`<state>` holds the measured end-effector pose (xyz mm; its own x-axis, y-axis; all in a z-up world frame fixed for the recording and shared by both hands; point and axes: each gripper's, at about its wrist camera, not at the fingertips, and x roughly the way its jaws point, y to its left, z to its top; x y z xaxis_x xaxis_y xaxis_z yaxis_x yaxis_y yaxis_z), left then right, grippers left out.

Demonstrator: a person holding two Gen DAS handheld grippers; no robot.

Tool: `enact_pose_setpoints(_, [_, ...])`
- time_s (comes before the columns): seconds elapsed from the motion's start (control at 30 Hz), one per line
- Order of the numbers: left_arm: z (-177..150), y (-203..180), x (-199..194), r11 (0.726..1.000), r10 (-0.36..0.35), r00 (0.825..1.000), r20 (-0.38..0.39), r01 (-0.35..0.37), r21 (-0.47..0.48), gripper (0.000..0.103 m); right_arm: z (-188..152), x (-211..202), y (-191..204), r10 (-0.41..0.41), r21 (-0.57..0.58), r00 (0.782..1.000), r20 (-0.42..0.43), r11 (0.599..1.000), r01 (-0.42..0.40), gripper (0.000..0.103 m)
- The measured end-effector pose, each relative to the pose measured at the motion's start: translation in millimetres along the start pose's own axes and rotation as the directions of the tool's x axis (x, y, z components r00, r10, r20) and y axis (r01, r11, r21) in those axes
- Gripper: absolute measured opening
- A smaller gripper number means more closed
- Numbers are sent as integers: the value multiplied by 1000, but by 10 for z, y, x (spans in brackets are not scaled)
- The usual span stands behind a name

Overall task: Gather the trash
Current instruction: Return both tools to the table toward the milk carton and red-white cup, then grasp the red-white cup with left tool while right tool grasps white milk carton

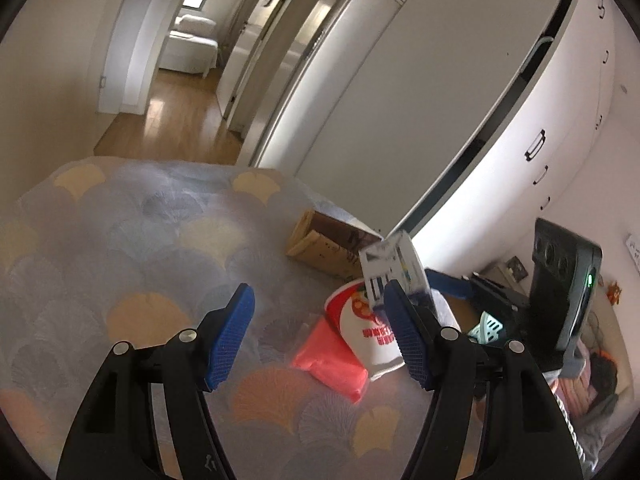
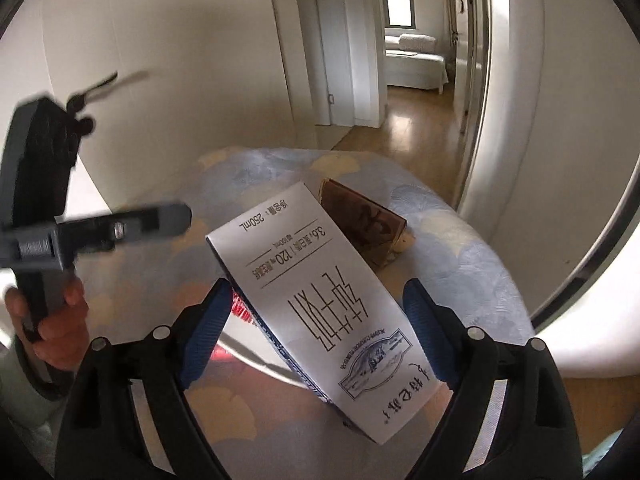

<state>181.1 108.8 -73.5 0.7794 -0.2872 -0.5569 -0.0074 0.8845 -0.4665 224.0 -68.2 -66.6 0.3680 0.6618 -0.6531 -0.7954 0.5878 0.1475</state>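
Right gripper point(image 2: 316, 332) spread wide around a white rectangular milk carton with black lettering point(image 2: 320, 300), pads clear of it.

Carton sat tilted between the blue ribbed pads point(image 2: 204, 332), gaps visible on both sides, so not pinched. Left gripper point(image 1: 320, 336) also spread, nothing between its pads, just hovering over the pale blue tablecloth with yellow fan-shaped leaves point(image 1: 120, 248). Further out on the cloth: a flat pink-red plastic packet point(image 1: 332, 364), touching a white cup-shaped container with red print point(image 1: 360, 320), then a brown cardboard box lying on its side point(image 1: 324, 244) near the far edge. Seen from the right wrist, a hand point(image 2: 56, 320) gripping the other tool's grey handle point(image 2: 40, 248) at the left. Wooden hallway floor point(image 2: 416, 124) beyond.
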Motion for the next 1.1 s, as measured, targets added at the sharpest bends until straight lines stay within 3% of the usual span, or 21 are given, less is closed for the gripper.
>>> enact_pose_setpoints(0.3, [-141,-147,174,997,-43,996,-82,48,66,65,0,14,-237,8,107,1000,-21,994,-6,82])
enact_pose_setpoints(0.47, [-200,-160,207,994,-62,992,-108,70,78,65,-82,-116,-188,-34,134,999,-19,990,36,69])
enact_pose_setpoints(0.63, [-251,-214,315,993,-64,987,-147,78,89,65,-263,-365,-185,-58,250,998,-21,966,61,58])
enact_pose_setpoints(0.83, [-273,-339,473,993,8,981,-196,15,116,61,-367,-579,-235,-127,356,992,-27,926,128,55])
enact_pose_setpoints(1.0, [-257,-451,526,986,80,973,-218,-46,158,46,-429,-806,-180,-155,381,988,-25,912,153,55])
enact_pose_setpoints(1.1, [-246,-535,533,981,106,969,-224,-65,184,44,-514,-954,-189,-162,395,986,-34,904,162,55])
